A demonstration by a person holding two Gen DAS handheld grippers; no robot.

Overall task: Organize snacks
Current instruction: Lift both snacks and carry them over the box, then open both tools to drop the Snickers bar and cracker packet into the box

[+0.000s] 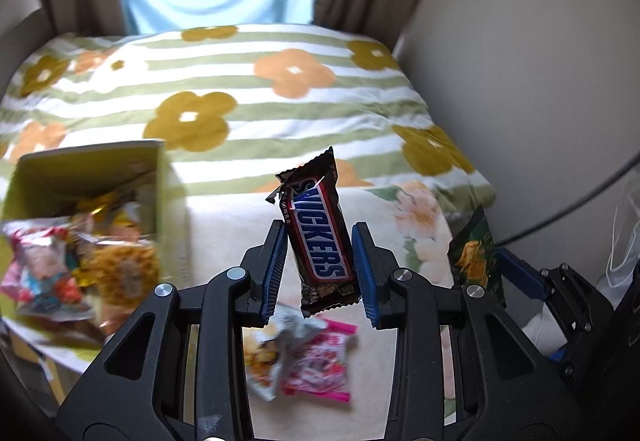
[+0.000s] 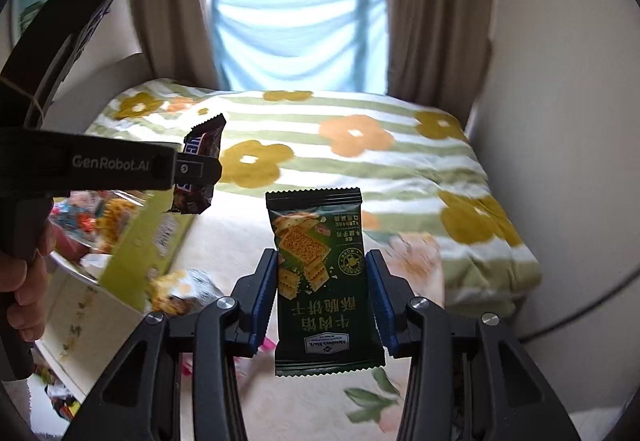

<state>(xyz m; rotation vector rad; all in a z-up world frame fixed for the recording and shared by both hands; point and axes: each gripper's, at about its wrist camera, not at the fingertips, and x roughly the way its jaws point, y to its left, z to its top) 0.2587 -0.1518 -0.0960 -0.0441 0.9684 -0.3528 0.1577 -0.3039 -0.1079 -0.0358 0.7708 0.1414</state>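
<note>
Green box (image 1: pixel 86 177) holds mixed snack packets; left fingers (image 1: pixel 276 269) pinch Snickers (image 1: pixel 318 237), right fingers (image 2: pixel 264 293) pinch cracker pack (image 2: pixel 324 281).

The soft bed with the flower blanket (image 1: pixel 320 89) is bare and wide open ahead. On the left, the open green cardboard box (image 1: pixel 92 177) full of snacks blocks the way. Two small snack bags (image 1: pixel 304 357) lie on the cream sheet below.

One Snickers bar (image 1: pixel 318 237), one green biscuit packet (image 2: pixel 324 281), one open snack box (image 1: pixel 86 181), two loose packets (image 1: pixel 304 357) on the bed.
</note>
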